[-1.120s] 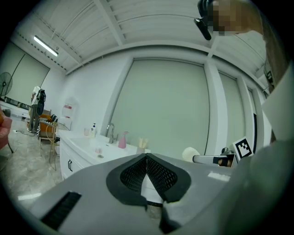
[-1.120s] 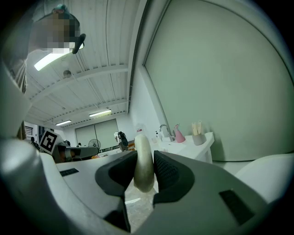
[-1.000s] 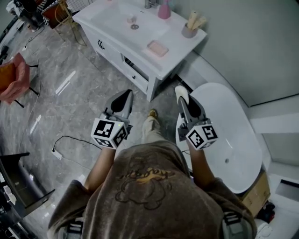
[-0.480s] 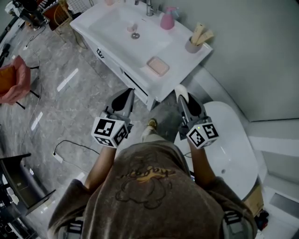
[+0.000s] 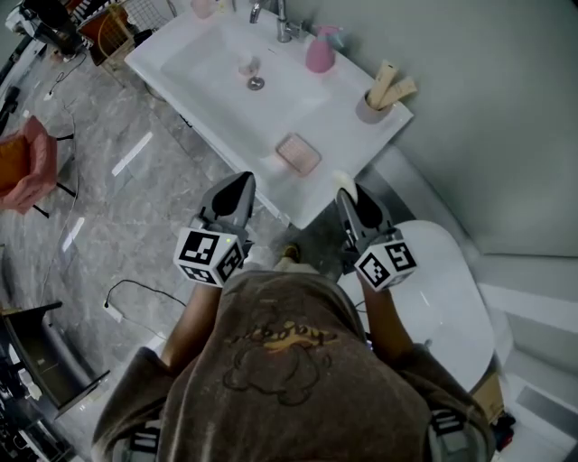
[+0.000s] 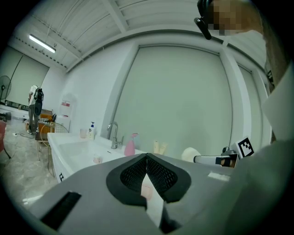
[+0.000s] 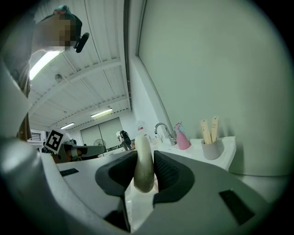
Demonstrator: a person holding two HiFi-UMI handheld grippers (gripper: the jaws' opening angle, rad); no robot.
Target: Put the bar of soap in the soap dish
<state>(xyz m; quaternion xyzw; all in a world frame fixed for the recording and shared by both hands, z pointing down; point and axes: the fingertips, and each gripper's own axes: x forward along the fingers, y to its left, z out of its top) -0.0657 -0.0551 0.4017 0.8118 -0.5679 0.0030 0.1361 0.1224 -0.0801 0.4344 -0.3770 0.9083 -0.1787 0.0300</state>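
My right gripper [image 5: 349, 191] is shut on the cream bar of soap [image 5: 344, 183]. The soap stands on edge between the dark pads [image 7: 144, 158]. It hangs just off the near corner of the white vanity [image 5: 348, 135]. The pink soap dish [image 5: 298, 153] lies on the vanity top, a short way ahead and left of the soap. My left gripper [image 5: 238, 187] is level beside the right one at the vanity's front edge. Its jaws meet at the tips [image 6: 146, 158] with nothing between them. The dish shows as a pink patch [image 6: 147, 190] below those tips.
On the vanity are a sink basin [image 5: 226, 63], a faucet [image 5: 282, 23], a pink bottle [image 5: 319, 50] and a cup of sticks [image 5: 375, 104]. A white bathtub [image 5: 452, 307] lies at the right by the wall. An orange chair [image 5: 27, 162] and a cable [image 5: 135, 280] are on the floor at the left.
Both grippers have moved forward together to the vanity's front edge, so the soap dish now lies much nearer. The soap stays held in the right gripper.
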